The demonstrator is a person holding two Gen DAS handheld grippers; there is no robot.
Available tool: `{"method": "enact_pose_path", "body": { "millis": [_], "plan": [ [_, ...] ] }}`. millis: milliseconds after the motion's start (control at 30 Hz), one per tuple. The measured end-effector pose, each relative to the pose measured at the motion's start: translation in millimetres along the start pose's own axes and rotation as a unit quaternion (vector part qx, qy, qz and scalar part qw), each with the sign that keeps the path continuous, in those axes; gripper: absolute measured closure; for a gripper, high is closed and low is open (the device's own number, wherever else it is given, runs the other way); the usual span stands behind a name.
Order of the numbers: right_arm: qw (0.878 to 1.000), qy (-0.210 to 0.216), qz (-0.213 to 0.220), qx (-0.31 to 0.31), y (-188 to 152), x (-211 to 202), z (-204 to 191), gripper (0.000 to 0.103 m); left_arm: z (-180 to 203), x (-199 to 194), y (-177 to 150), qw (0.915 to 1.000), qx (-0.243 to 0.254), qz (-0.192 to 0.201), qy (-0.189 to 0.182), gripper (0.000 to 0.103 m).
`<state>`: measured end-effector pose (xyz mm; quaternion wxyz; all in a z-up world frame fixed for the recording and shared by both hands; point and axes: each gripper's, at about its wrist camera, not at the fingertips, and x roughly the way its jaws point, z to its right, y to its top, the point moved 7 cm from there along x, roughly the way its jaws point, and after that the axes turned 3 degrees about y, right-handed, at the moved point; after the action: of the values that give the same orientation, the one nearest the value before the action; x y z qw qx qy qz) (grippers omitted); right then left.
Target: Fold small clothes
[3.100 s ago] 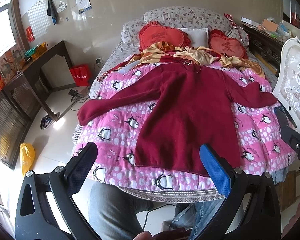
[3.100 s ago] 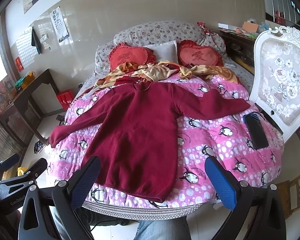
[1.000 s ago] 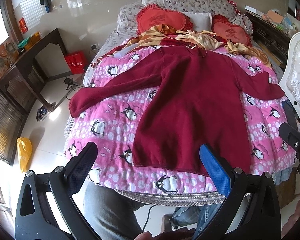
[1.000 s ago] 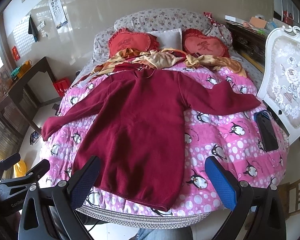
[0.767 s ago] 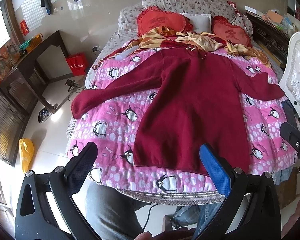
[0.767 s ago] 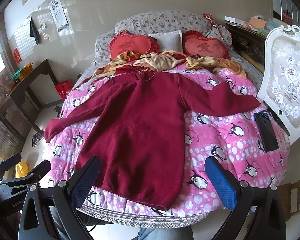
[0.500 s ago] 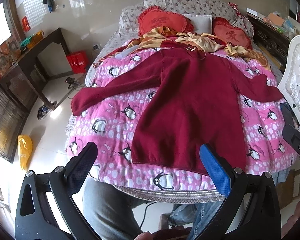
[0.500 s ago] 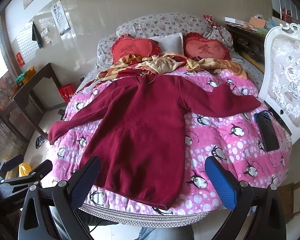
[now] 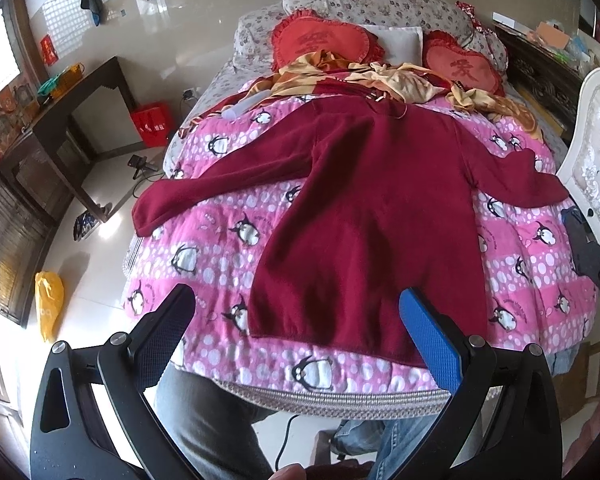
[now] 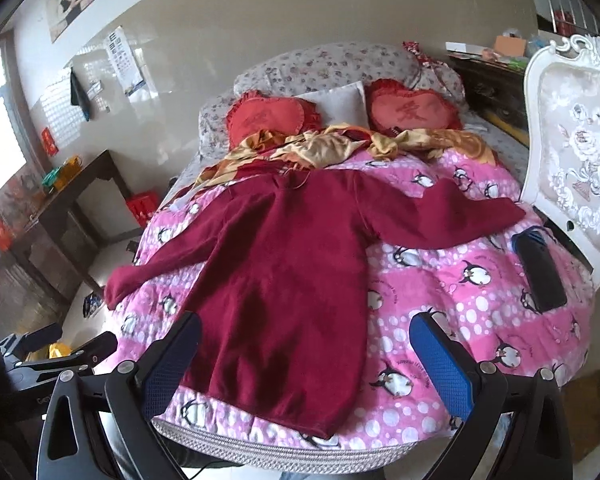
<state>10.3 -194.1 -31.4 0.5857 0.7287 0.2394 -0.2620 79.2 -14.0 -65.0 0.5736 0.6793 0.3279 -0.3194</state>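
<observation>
A dark red long-sleeved sweater (image 9: 372, 208) lies flat on a pink penguin-print quilt (image 9: 220, 248), both sleeves spread out, hem toward me. It also shows in the right wrist view (image 10: 288, 272). My left gripper (image 9: 296, 332) is open and empty, hovering over the near hem's left side. My right gripper (image 10: 304, 356) is open and empty, above the hem's right side. Neither touches the sweater. The left gripper's fingers (image 10: 76, 356) show at the right wrist view's lower left.
Two red heart cushions (image 9: 320, 40) and crumpled yellow clothes (image 9: 396, 80) lie at the bed's head. A dark phone (image 10: 540, 272) lies on the quilt's right edge beside a white ornate chair (image 10: 572, 136). A dark wooden table (image 9: 52, 128) stands left. My legs (image 9: 208, 428) are at the bed's foot.
Both grippers have dropped a little lower and closer to the bed's foot; the right view tilts down less. The sweater has not moved. Both stay open.
</observation>
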Motion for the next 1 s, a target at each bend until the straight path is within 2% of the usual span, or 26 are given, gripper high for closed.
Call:
{"method": "enact_pose_path", "body": {
  "millis": [167,267,367,467,533,633,733,800,900,933,967,1000],
  "plan": [
    [1.000,0.021,-0.012,0.013,14,21,17,0.000,22,18,21,0.9997,0.016,0.005,-0.016,0.000],
    [0.999,0.025,-0.009,0.046,28,44,50,0.000,51,38,43,0.9986,0.032,0.011,-0.041,0.000],
    [0.994,0.020,-0.011,0.102,46,79,107,0.015,88,65,67,0.9950,0.037,0.000,-0.093,0.000],
    [0.986,0.012,-0.020,0.163,60,112,168,0.027,129,99,91,0.9909,0.042,-0.014,-0.127,0.000],
    [0.979,-0.016,-0.031,0.202,70,140,223,0.036,156,117,105,0.9874,0.045,-0.024,-0.150,0.000],
    [0.958,-0.024,-0.050,0.280,72,175,293,0.039,193,140,117,0.9795,0.045,-0.045,-0.191,0.000],
    [0.935,-0.051,-0.073,0.343,63,205,349,0.049,223,160,118,0.9720,0.047,-0.077,-0.217,0.000],
    [0.924,-0.045,-0.083,0.371,59,219,366,0.049,237,168,114,0.9692,0.053,-0.091,-0.223,0.000],
    [0.924,-0.060,-0.083,0.369,63,233,377,0.050,247,171,105,0.9663,0.059,-0.101,-0.229,0.000],
    [0.926,-0.068,-0.080,0.364,68,237,380,0.053,248,172,102,0.9652,0.059,-0.105,-0.232,0.000],
    [0.927,-0.076,-0.074,0.360,71,237,385,0.058,248,172,99,0.9644,0.059,-0.108,-0.234,0.000],
    [0.927,-0.093,-0.071,0.356,75,237,391,0.076,246,171,96,0.9640,0.058,-0.110,-0.235,0.001]
  ]
}}
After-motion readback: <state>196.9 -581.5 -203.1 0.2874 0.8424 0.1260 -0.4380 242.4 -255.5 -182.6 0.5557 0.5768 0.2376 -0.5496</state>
